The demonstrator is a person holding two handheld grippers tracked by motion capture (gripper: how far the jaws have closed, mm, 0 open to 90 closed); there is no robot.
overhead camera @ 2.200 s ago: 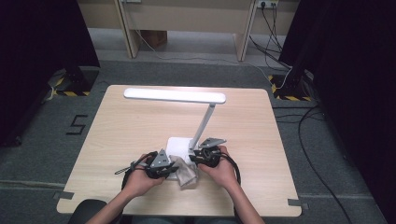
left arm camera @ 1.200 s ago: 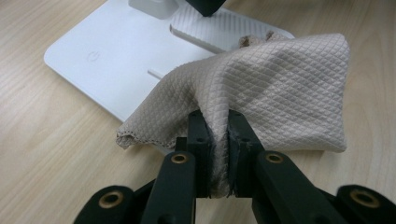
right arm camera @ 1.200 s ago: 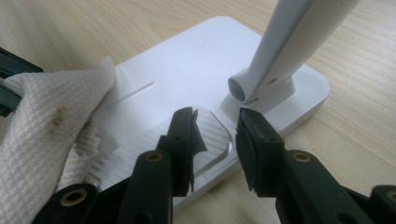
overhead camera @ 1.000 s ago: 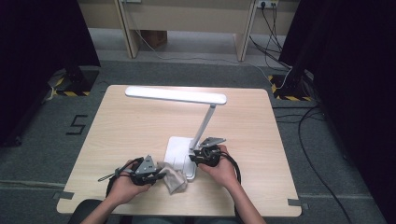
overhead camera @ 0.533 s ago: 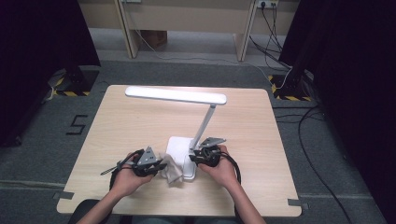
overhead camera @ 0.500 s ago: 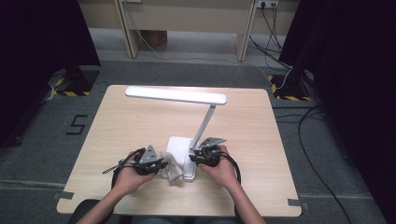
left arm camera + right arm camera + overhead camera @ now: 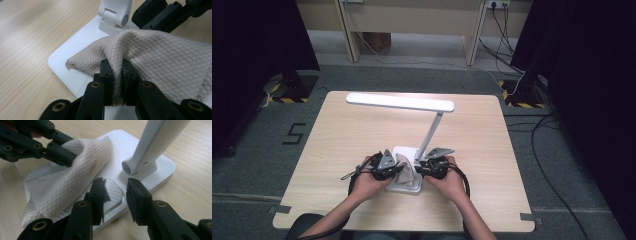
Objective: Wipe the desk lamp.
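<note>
A white desk lamp (image 7: pixel 399 102) stands on the table, its flat base (image 7: pixel 403 151) near the front edge between my two hands. My left gripper (image 7: pixel 394 169) is shut on a beige quilted cloth (image 7: pixel 404 172) that lies draped over the base. In the left gripper view the jaws (image 7: pixel 118 68) pinch a fold of the cloth (image 7: pixel 160 57) above the base (image 7: pixel 75 62). My right gripper (image 7: pixel 418 169) sits at the base's right side. Its jaws (image 7: pixel 115 190) stand apart over the base's front edge (image 7: pixel 117 206), just below the lamp's arm (image 7: pixel 155 142), with nothing pinched between them.
The lamp's long head reaches left over the middle of the table (image 7: pixel 352 135). Its slanted arm (image 7: pixel 432 132) rises right above my right gripper. Cables trail from both grippers toward the table's front edge. Desk legs and floor cables lie beyond the table.
My left gripper has carried the cloth rightward and away from me, from the base's left front corner onto the base. The right gripper has stayed by the lamp's arm.
</note>
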